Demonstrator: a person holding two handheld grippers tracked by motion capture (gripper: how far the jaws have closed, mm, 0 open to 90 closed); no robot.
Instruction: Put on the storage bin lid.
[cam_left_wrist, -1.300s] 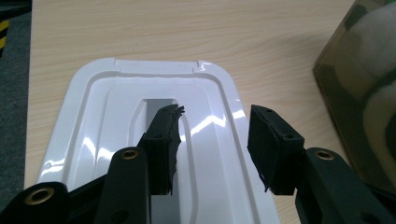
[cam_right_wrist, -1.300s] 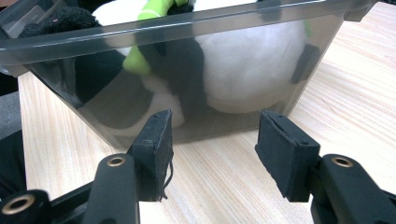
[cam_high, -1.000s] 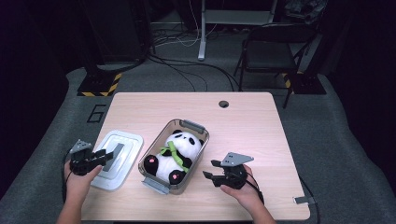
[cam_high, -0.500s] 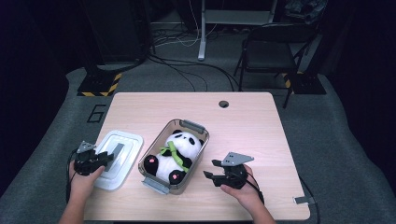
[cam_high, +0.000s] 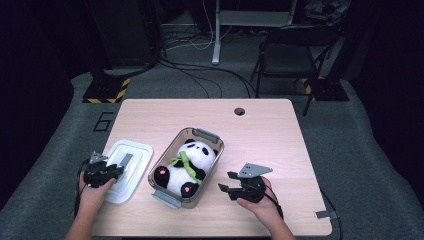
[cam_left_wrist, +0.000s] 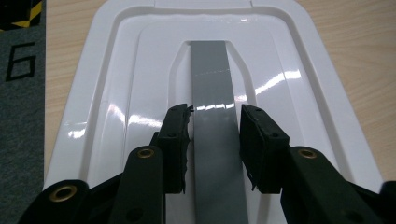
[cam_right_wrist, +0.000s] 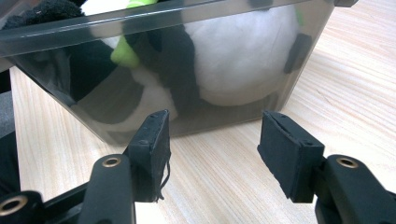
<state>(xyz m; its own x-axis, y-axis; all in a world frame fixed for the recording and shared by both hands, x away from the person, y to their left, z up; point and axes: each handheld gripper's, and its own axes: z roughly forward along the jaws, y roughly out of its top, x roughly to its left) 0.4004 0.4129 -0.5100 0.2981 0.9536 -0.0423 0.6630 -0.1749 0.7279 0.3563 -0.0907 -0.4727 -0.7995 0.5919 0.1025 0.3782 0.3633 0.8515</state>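
The left gripper sits low over the white lid, its two black jaws straddling the grey handle strip that runs down the lid's middle. The jaws have just been closing, and the strip lies between them: the pad on the left of the left gripper view is at the strip's edge, while a thin gap shows at the other pad, so a firm grip cannot be confirmed. In the high view the left gripper rests over the near part of the lid, which lies flat on the wooden table just beside the clear container. The right gripper is held level above the tabletop with its jaws moderately apart and nothing between them; they point at the container's side wall, close to it but apart. In the high view the right gripper is just to the right of the container. A plush panda lies inside the container, head toward the far end, with a green scarf at its neck. Beyond the table stand a black chair and loose cables on the grey floor.
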